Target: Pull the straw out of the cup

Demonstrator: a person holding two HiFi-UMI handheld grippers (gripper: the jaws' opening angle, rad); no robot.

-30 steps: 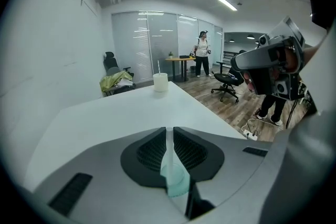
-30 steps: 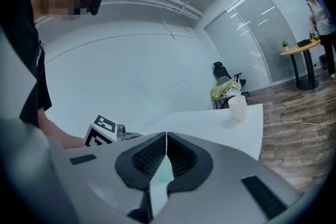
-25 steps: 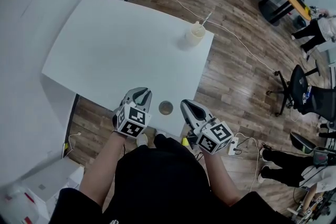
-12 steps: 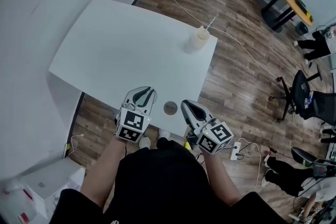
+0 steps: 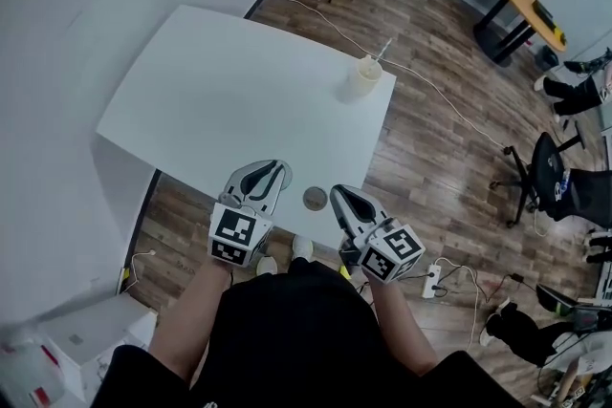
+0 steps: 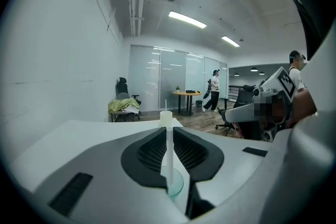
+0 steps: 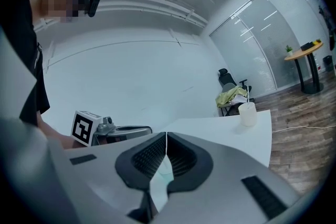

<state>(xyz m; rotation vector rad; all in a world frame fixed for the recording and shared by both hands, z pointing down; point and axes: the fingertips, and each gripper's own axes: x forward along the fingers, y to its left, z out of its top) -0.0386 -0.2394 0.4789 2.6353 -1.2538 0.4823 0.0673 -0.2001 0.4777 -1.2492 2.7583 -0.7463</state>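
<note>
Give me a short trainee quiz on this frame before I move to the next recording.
1. True or false: the straw is already out of the cup.
2. Where on the table does the cup stand? A) near edge, by the grippers B) far right corner C) centre
3. Which touches the cup: the left gripper, the right gripper, or neither?
Key: 1 false, the straw stands in the cup. 2 B. 3 neither; both are at the near edge, well short of the cup.

Pale cup (image 5: 363, 76) upright near table's (image 5: 239, 81) far right corner, white straw (image 5: 383, 50) tilted inside.
</note>
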